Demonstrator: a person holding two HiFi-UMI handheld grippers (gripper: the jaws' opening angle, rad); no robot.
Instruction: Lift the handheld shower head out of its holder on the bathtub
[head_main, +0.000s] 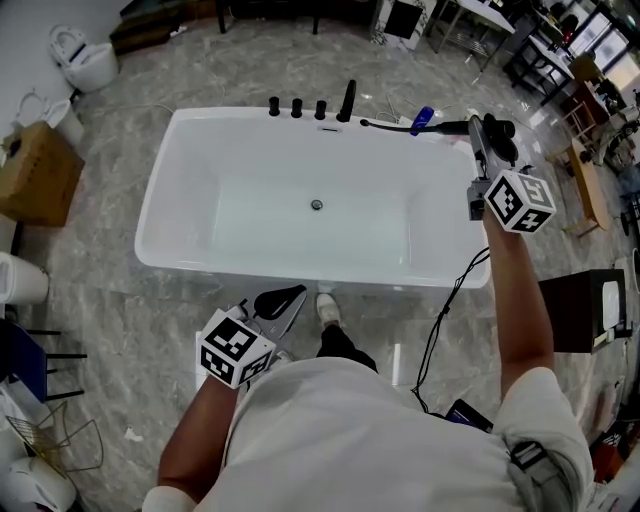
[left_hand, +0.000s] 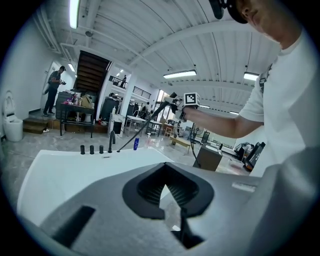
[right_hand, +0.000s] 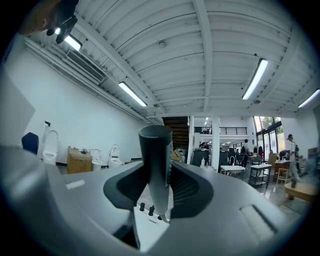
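Left claw (head_main: 283, 300) idles shut and empty by the tub (head_main: 158, 205) while right claw (right_hand: 159, 190) pinches the smooth shower head (right_hand: 155, 150), whose stretched hose (head_main: 395, 125) could tug it loose.

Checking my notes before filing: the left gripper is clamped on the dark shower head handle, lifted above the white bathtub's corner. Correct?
Not quite: it is the right gripper that is clamped on the dark shower head handle, as the right gripper view shows. The left gripper holds nothing. The rest stands.
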